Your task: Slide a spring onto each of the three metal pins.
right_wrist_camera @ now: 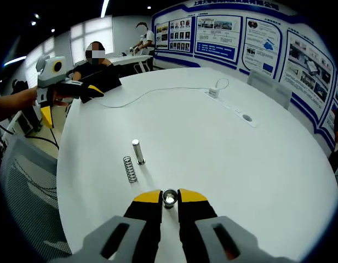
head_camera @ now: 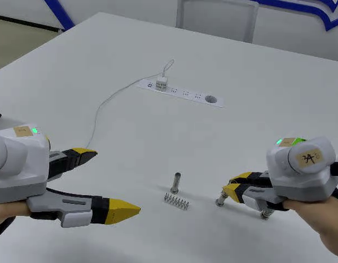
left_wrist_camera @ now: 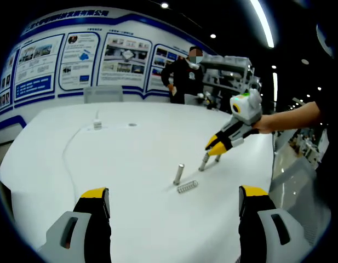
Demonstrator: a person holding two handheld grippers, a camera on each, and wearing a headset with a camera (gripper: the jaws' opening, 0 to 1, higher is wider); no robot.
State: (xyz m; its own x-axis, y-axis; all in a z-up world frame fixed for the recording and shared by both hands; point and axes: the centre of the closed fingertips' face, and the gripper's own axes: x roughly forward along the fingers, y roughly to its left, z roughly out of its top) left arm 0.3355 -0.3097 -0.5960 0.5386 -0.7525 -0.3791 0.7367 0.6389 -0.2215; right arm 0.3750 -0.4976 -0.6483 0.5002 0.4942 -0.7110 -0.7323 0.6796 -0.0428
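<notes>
One bare metal pin (head_camera: 176,182) stands upright on the white table (head_camera: 130,131), with a loose spring (head_camera: 176,201) lying just in front of it. My right gripper (head_camera: 233,189) is shut on a second metal pin (head_camera: 221,199), whose top shows between the yellow tips (right_wrist_camera: 170,196). A third pin wrapped in a spring (head_camera: 265,213) sits under that gripper's body. My left gripper (head_camera: 106,181) hovers at the lower left, open and empty, well short of the spring (left_wrist_camera: 187,187) and the standing pin (left_wrist_camera: 179,173). The right gripper (left_wrist_camera: 219,143) enters the left gripper view from the right.
A white power strip (head_camera: 179,92) with a plugged charger (head_camera: 161,82) and a trailing cable (head_camera: 100,112) lies across the table's middle. A chair (head_camera: 215,19) stands at the far edge. People stand beyond the table in both gripper views.
</notes>
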